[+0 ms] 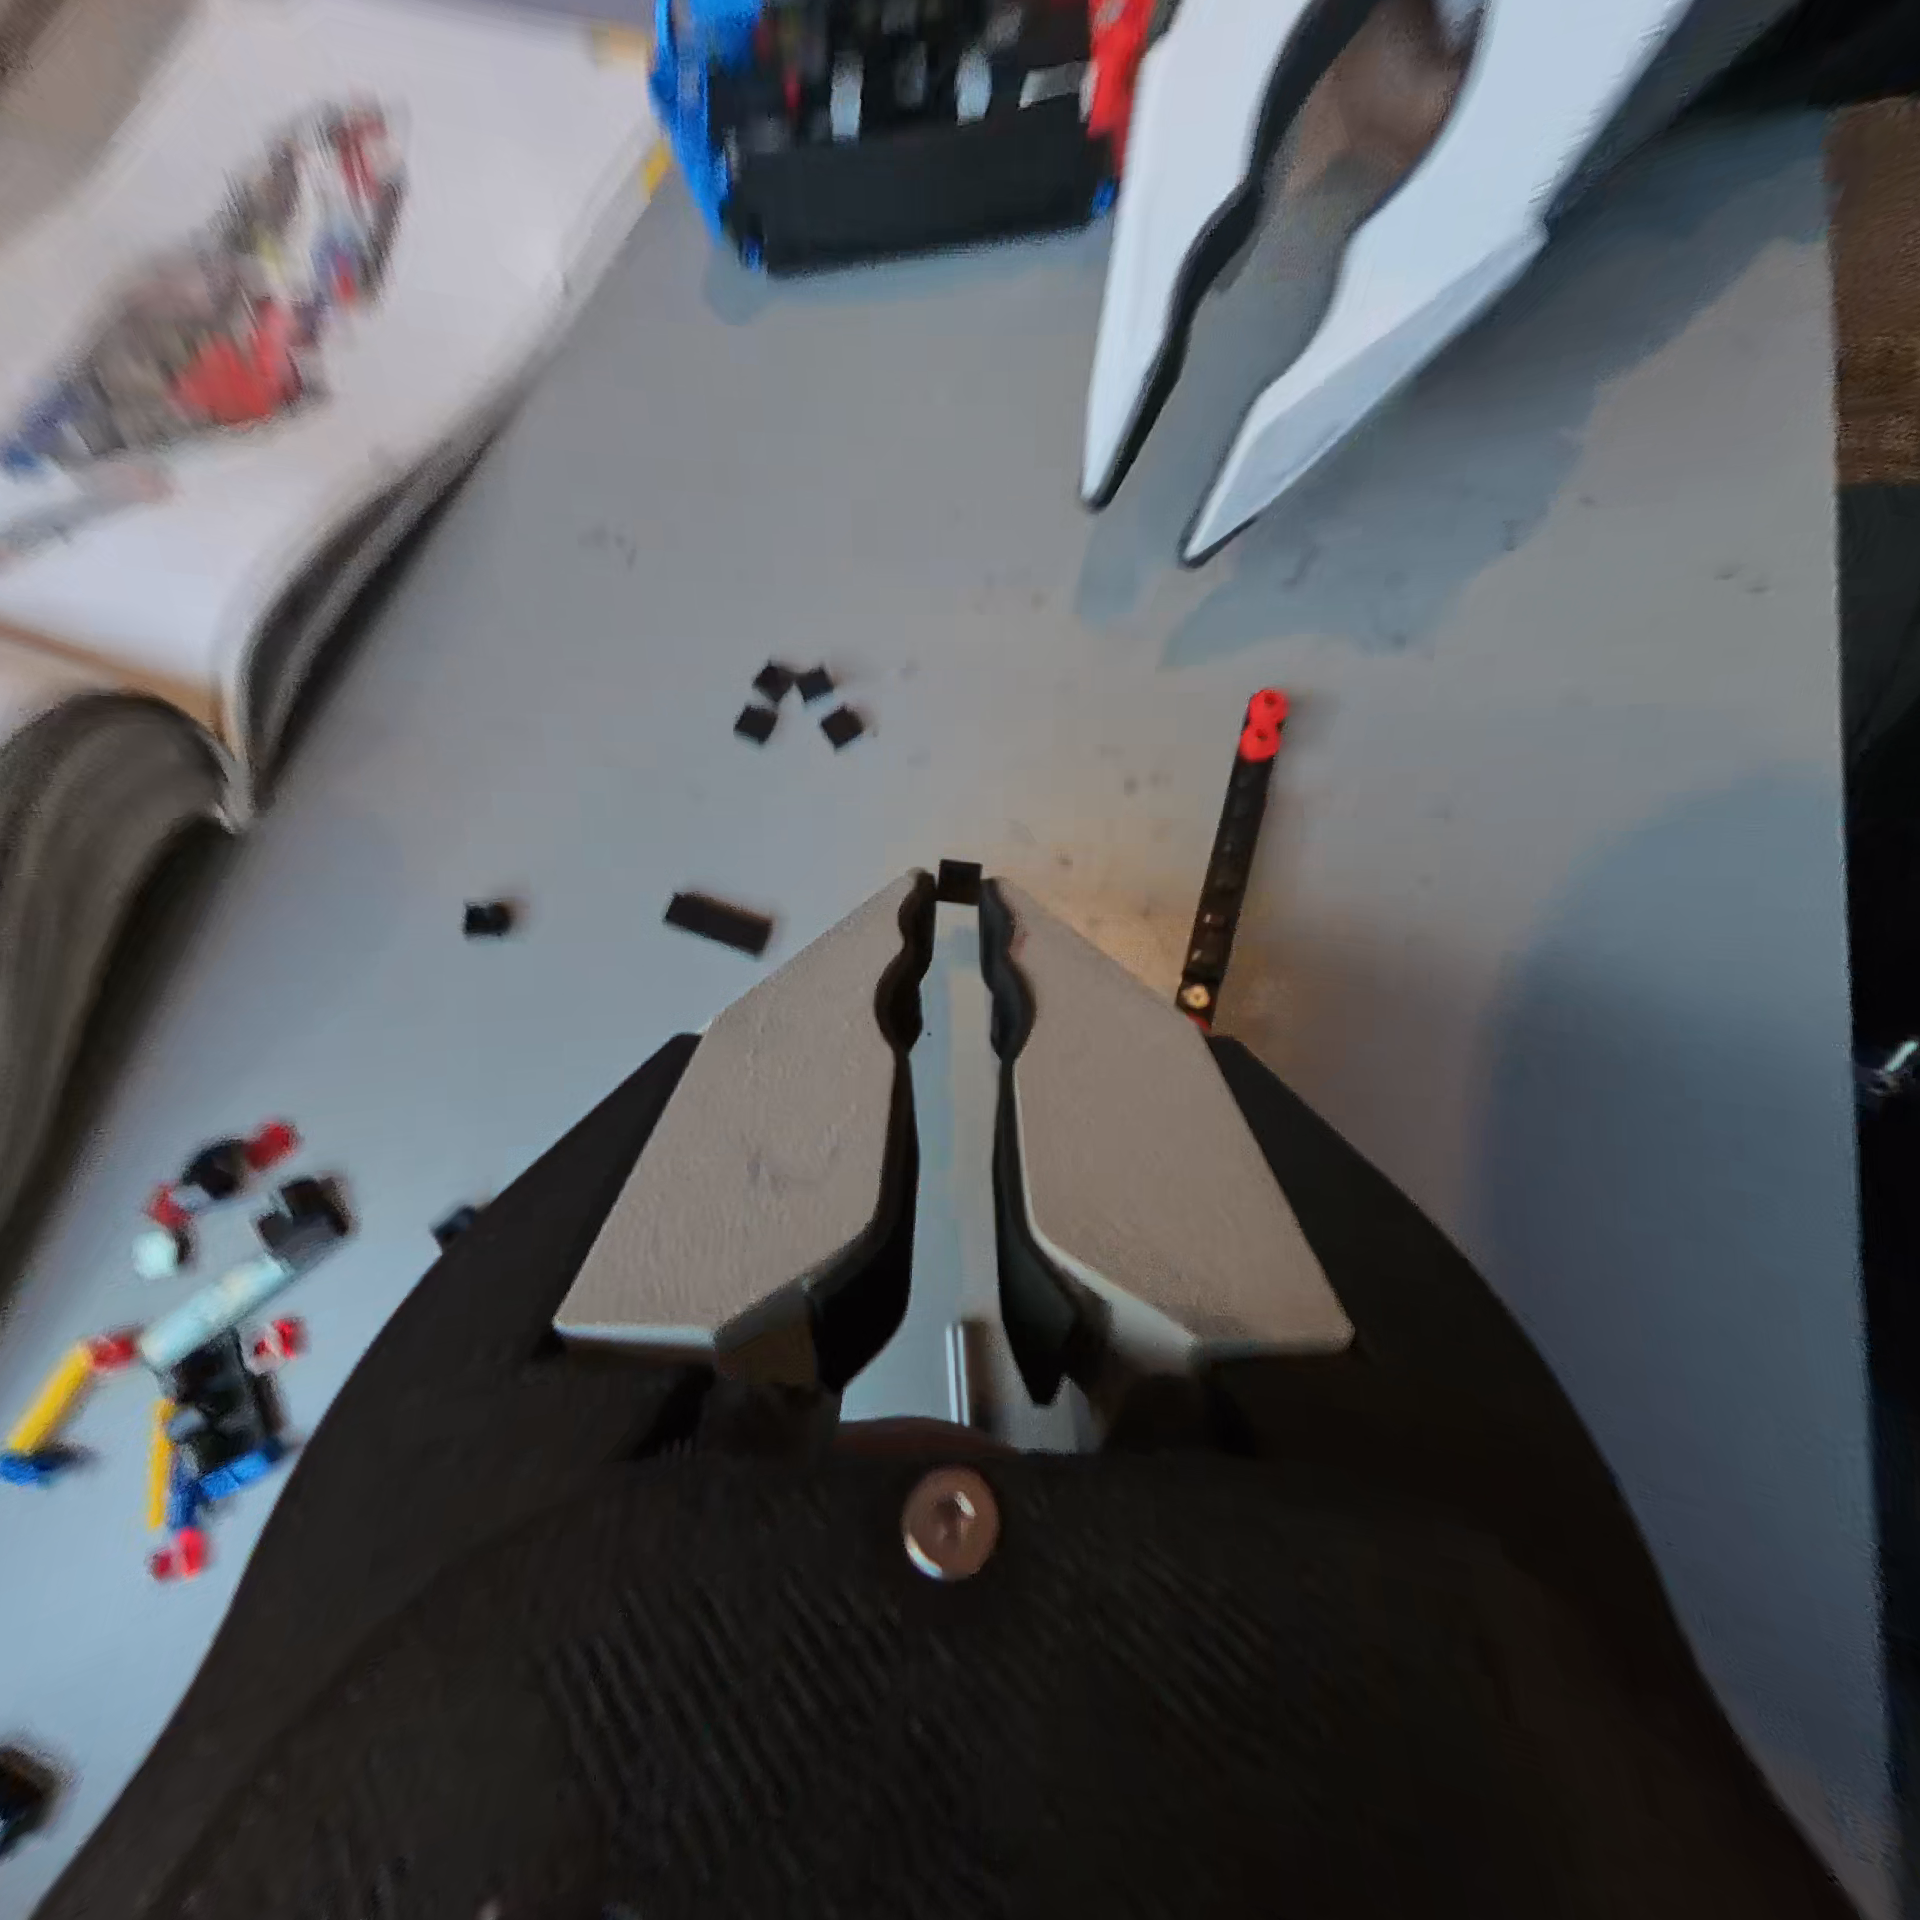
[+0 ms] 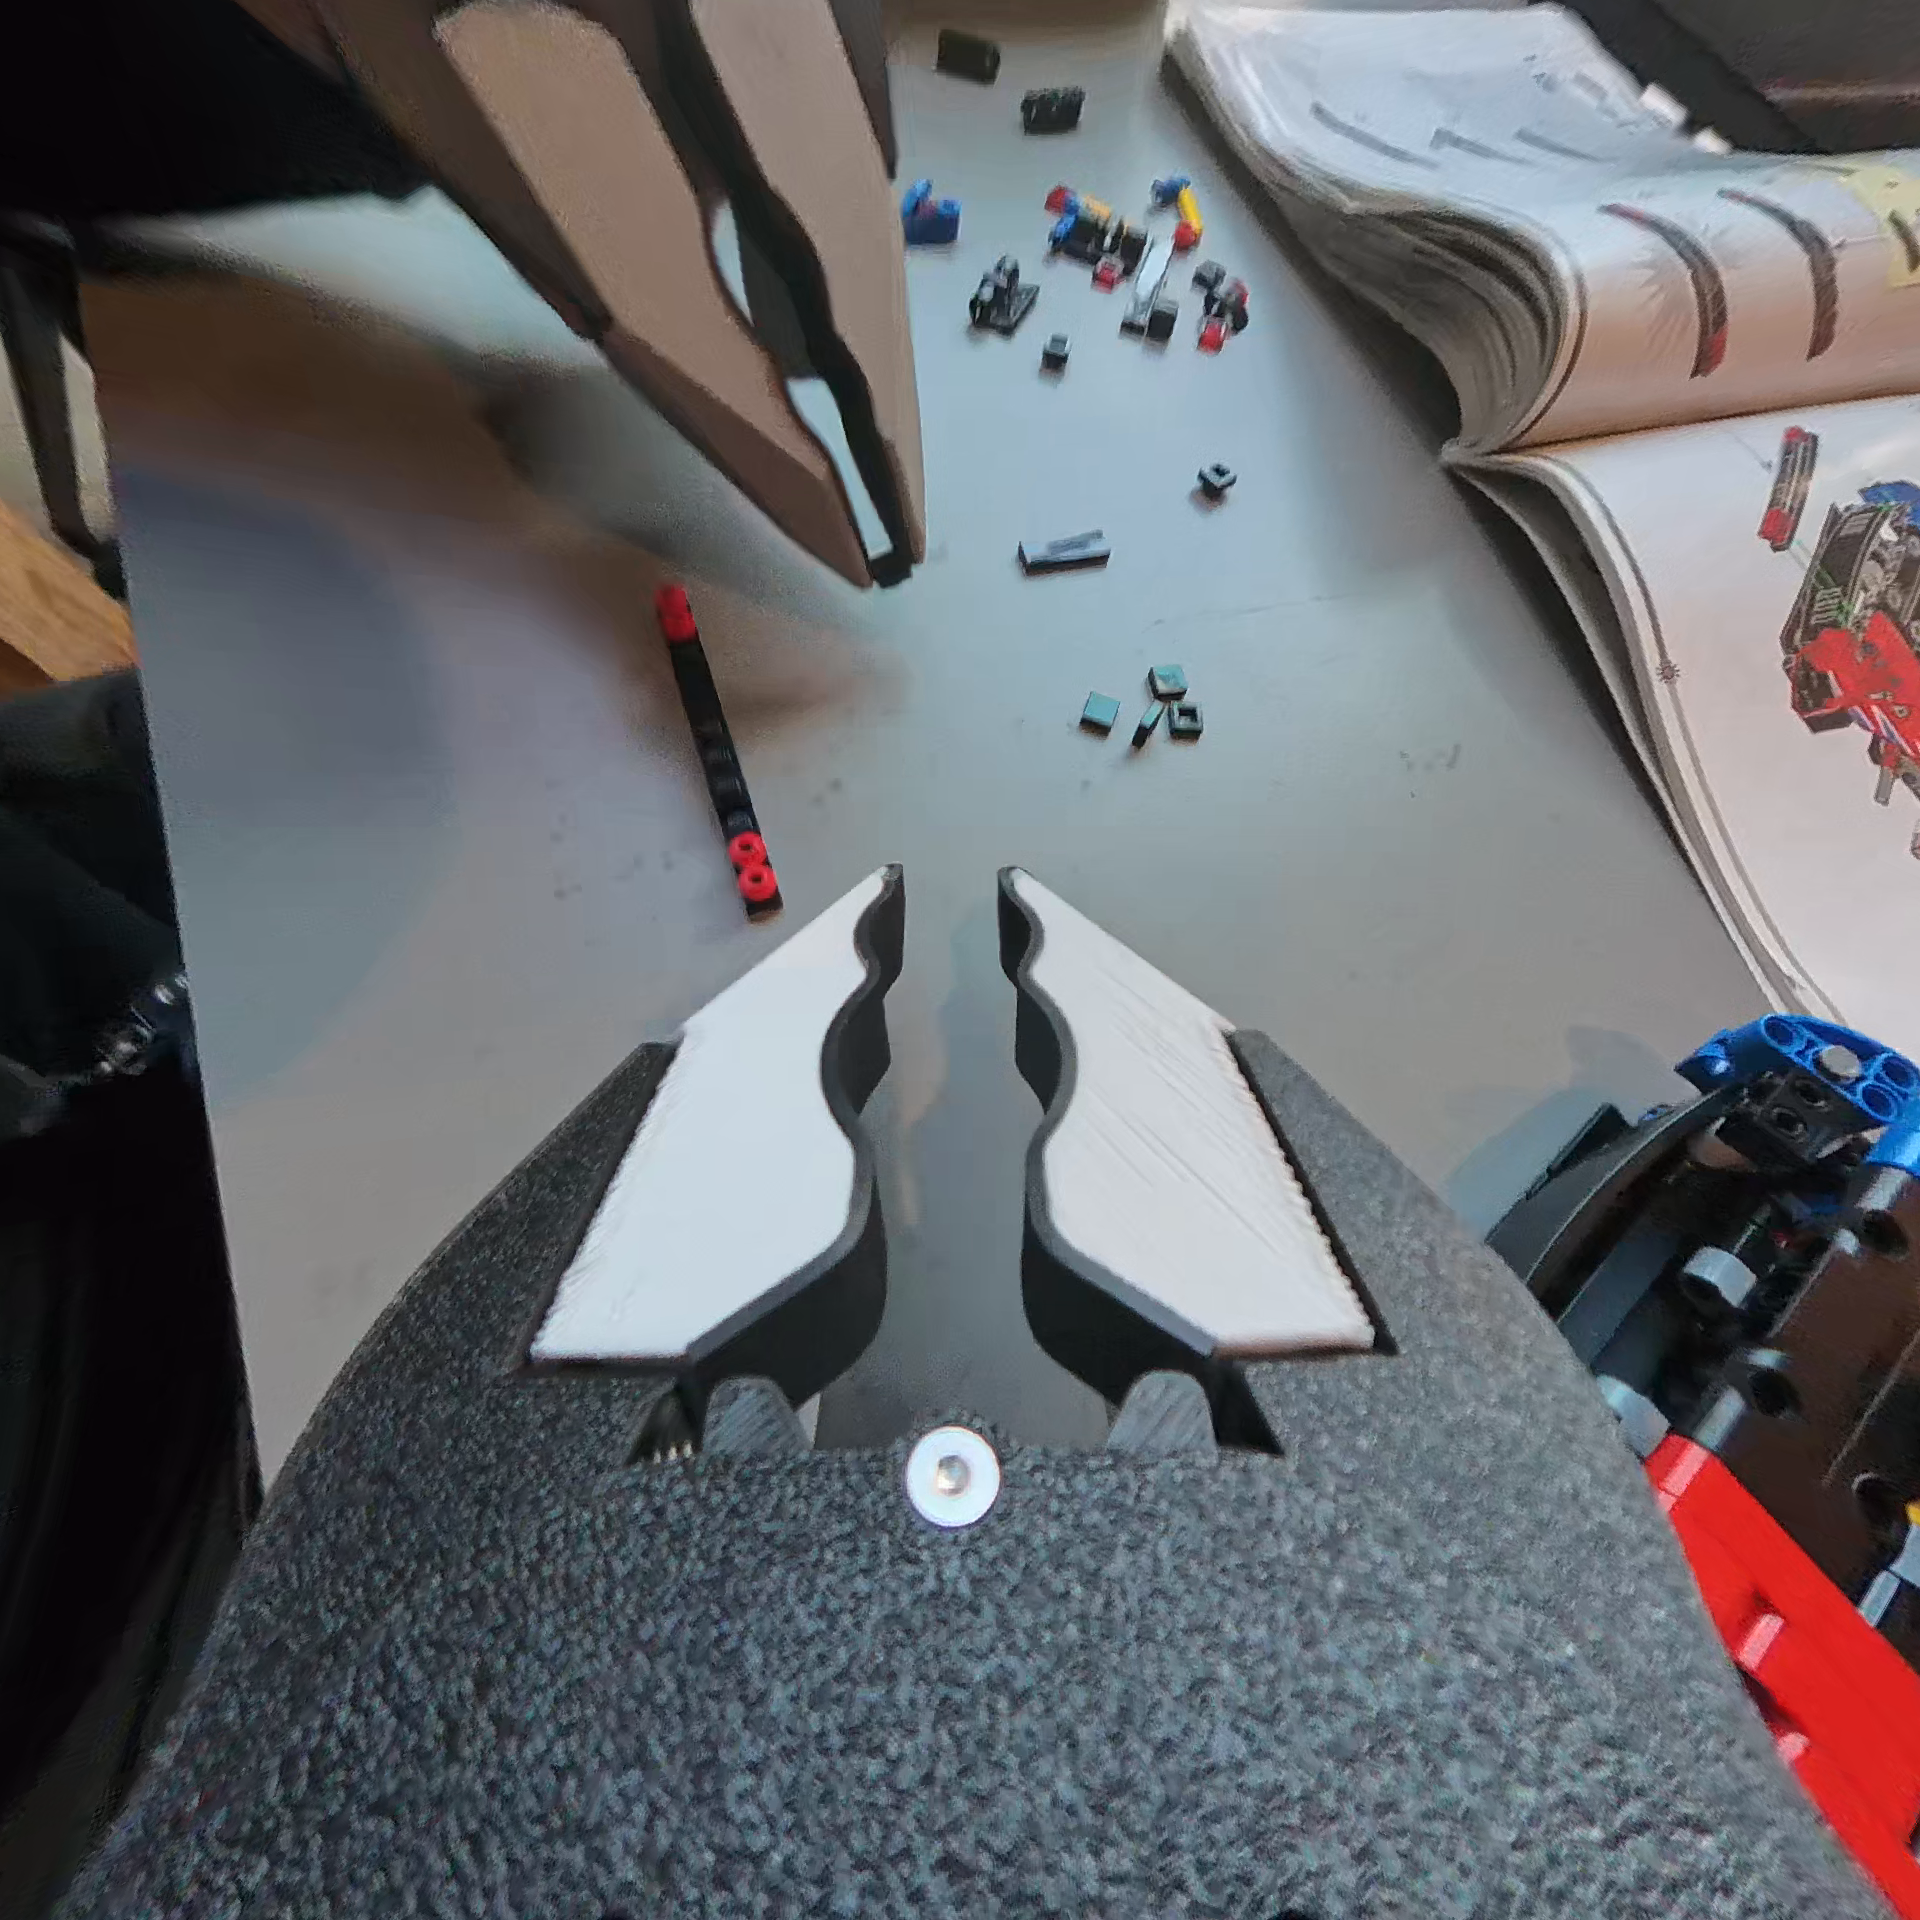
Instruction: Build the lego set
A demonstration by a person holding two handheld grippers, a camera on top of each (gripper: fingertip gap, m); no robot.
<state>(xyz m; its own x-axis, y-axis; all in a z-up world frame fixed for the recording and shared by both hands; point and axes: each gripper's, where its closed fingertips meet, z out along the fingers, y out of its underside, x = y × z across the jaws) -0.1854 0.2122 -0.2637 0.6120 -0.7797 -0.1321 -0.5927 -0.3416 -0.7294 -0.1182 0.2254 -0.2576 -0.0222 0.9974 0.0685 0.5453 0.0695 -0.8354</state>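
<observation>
Lego pieces lie loose on the grey table; we see a small black piece clamped at the tips of our left claw. Our right claw hangs apart and empty, just beside a black beam with red pins. The part-built model is cut off at the table's edge. The open instruction booklet is blurred; no writing is legible.

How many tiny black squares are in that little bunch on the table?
4. The small black tiles cluster mid-table: one on the near left, one at the far end, one on the near right, and one tipped on edge between them.
</observation>
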